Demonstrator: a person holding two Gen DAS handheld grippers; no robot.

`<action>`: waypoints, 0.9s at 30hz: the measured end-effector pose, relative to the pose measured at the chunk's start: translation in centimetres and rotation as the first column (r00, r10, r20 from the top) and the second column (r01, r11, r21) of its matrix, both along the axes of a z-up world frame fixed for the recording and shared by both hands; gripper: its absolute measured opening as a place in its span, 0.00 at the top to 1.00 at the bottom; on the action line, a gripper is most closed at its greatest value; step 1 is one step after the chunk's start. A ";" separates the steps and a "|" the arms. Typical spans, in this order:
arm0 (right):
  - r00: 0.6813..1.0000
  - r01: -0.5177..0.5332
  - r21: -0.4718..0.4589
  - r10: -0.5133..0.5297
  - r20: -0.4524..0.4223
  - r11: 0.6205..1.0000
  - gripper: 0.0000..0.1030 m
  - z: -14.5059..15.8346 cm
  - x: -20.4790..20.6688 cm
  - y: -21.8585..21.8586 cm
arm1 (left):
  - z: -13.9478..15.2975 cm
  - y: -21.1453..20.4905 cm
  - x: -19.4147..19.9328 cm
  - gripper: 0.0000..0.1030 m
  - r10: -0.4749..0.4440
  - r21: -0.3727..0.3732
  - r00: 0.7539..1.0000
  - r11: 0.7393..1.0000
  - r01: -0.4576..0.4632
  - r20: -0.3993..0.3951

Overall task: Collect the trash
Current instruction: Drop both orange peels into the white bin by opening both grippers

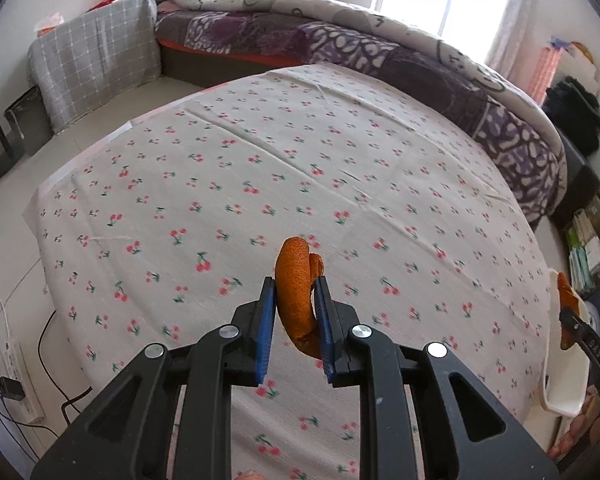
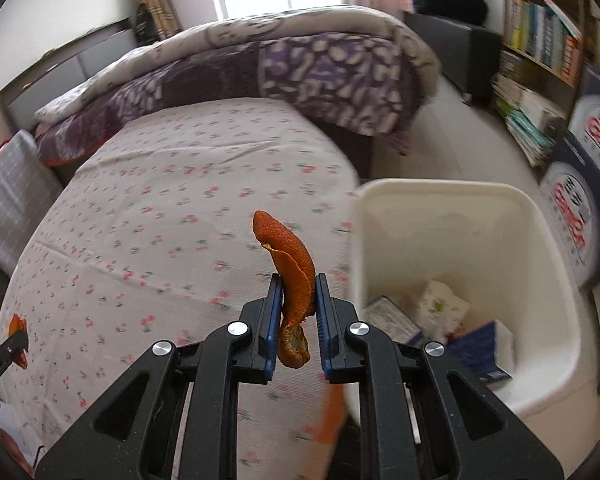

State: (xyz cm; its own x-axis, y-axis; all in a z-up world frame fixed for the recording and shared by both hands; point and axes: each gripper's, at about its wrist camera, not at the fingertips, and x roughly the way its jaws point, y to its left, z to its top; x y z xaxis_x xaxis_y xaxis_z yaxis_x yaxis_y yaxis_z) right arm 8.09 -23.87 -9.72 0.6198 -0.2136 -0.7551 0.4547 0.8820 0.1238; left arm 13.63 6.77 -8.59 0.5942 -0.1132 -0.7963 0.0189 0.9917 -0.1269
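My left gripper (image 1: 295, 285) is shut on a curled piece of orange peel (image 1: 294, 292) and holds it above the cherry-print tablecloth (image 1: 260, 168). My right gripper (image 2: 298, 280) is shut on another piece of orange peel (image 2: 292, 268), held above the table's right edge, just left of the white trash bin (image 2: 540, 240). The bin holds paper cartons and a blue packet (image 2: 484, 348). The right gripper with its peel shows at the right edge of the left wrist view (image 1: 568, 300). The left gripper with its peel shows at the left edge of the right wrist view (image 2: 16, 336).
A bed with a purple patterned quilt (image 1: 380, 52) stands behind the table. A grey checked cushion (image 1: 96, 56) and a power strip with cables (image 1: 16, 376) are on the left. A bookshelf (image 2: 540, 60) and boxes (image 2: 584, 184) stand right of the bin.
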 end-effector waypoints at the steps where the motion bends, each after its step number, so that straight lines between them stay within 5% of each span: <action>1: 1.000 0.014 -0.001 -0.014 -0.001 1.000 0.85 0.0 -0.4 -0.5 | 0.0 -0.5 -0.2 0.80 -0.010 0.003 1.000 1.000 0.010 0.000; 19: 0.953 0.295 -0.011 -0.295 -0.068 0.955 0.81 -0.9 -6.4 -11.0 | 2.2 -9.0 -2.7 0.80 -0.189 0.033 0.981 0.982 0.188 0.046; 23: 0.937 0.346 -0.029 -0.347 -0.048 0.938 0.42 0.0 -7.7 -12.4 | 3.1 -12.3 -3.4 0.80 -0.257 0.043 0.964 0.966 0.255 0.062; 27: 0.923 0.383 -0.026 -0.383 -0.019 0.923 0.24 0.8 -9.5 -13.7 | 4.2 -16.2 -4.5 0.80 -0.339 0.054 0.937 0.940 0.336 0.085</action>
